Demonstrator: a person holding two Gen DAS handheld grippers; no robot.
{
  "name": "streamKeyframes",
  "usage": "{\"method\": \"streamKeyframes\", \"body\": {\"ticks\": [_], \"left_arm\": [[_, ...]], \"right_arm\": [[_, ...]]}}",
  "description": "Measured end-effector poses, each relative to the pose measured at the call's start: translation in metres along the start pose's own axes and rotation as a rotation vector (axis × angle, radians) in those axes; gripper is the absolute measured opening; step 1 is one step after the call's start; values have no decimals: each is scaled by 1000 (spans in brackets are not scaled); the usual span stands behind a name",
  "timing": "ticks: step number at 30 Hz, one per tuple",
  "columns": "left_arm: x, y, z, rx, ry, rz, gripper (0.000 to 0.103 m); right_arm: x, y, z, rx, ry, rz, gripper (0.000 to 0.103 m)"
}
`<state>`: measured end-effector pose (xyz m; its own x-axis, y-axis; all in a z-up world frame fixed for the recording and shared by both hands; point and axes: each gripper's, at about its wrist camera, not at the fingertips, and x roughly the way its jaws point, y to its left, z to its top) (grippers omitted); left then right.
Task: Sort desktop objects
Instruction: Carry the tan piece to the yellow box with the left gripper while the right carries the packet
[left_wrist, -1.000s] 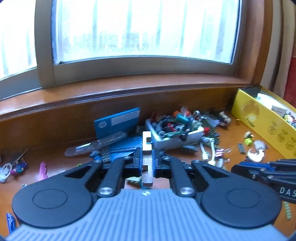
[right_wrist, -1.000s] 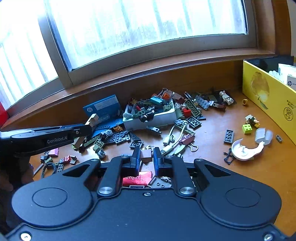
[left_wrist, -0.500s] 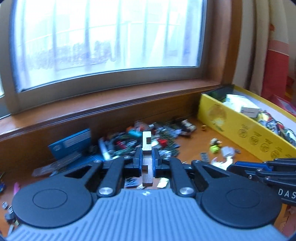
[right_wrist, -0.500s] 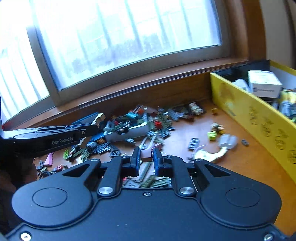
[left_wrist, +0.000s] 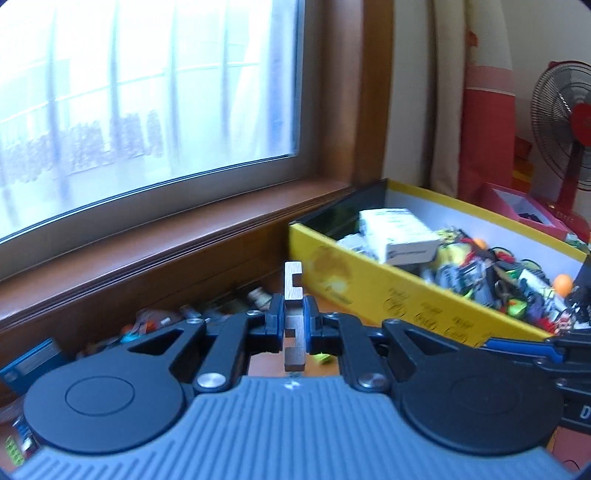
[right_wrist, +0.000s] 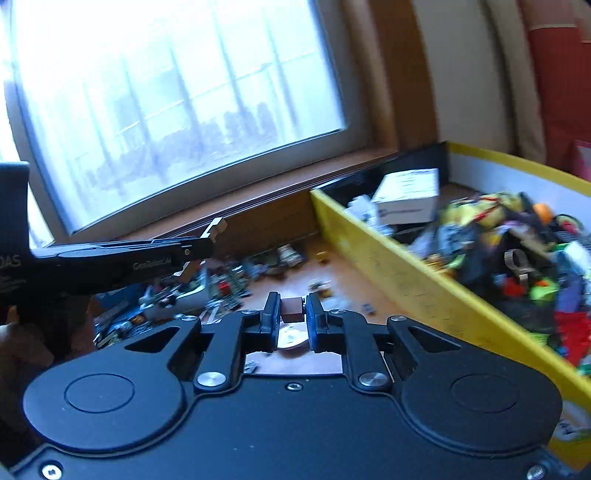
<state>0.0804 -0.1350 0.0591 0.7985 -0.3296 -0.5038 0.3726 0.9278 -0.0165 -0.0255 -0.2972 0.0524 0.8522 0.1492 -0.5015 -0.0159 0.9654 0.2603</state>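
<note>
My left gripper is shut on a notched wooden puzzle piece that stands upright between its pads, above the desk and left of the yellow box. My right gripper is shut on a small brown block. In the right wrist view the left gripper reaches in from the left with the wooden piece sticking out of its tip. The yellow box is heaped with mixed small objects and a white carton.
A pile of bricks and small parts lies on the wooden desk under the window sill. A blue card sits at the left. A red fan and a pink box stand beyond the yellow box.
Both grippers swung right and rose a little, each keeping its piece. The yellow box came from the right edge to fill the right half of both views; the parts pile slid left.
</note>
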Motion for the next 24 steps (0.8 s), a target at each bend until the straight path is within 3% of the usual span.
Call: {"method": "streamKeyframes", "body": {"ticks": [12,24], "left_arm": [[58,-92,37,57,-10,-112,12],[124,-161,55,94,37,-142,12]], "right_arm": [[-28,-85,21,48,-50,-90,15],[-42,-165,40,102,-77,-140,15]]}}
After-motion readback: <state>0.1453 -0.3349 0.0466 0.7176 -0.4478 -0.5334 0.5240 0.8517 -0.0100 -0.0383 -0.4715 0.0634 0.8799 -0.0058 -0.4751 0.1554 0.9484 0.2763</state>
